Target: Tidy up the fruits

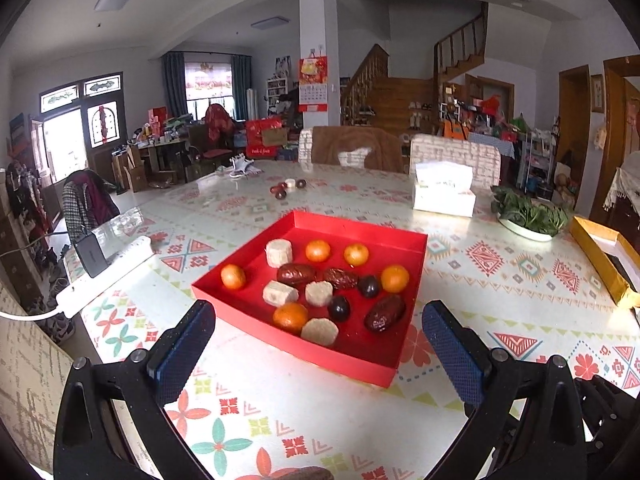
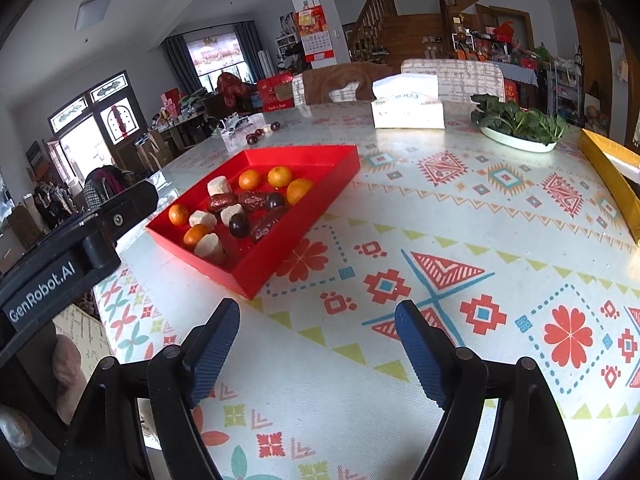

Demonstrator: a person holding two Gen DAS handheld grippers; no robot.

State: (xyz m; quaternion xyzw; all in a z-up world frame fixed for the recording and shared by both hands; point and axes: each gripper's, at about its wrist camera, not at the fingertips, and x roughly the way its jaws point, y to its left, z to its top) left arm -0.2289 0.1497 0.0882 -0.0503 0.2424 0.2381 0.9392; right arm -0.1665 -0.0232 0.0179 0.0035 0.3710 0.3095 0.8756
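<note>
On the table (image 1: 500, 280) with its patterned cloth, a shallow red tray (image 1: 360, 232) is sitting just ahead of the left gripper (image 1: 318, 344), whose blue-padded jaws are standing wide apart with nothing between them. Inside the tray, five small oranges are lying scattered: one (image 1: 233, 276) near the left wall, two (image 1: 318, 250) toward the back, one (image 1: 395, 278) by the right wall and one (image 1: 290, 316) near the front. Three wrinkled red dates are lying among them, two (image 1: 297, 273) side by side in the middle and one (image 1: 384, 313) at the front right. Two dark plums (image 1: 339, 307) are sitting between the dates, and four pale cylindrical cakes (image 1: 279, 252) are filling the gaps.

From the right wrist view, the right gripper (image 2: 316, 332) is hovering over bare cloth, jaws likewise spread and holding nothing, with the tray (image 2: 340, 168) lying ahead and to its left. The left gripper's black body (image 2: 80, 240) is showing at the left edge.

Farther back, a few loose dates (image 1: 279, 191) are lying well apart from the tray. A white tissue box (image 1: 443, 194), a plate of leafy greens (image 1: 530, 216) and a yellow box (image 1: 600, 256) are standing toward the right, and a white power strip (image 1: 104, 276) is lying at the left.
</note>
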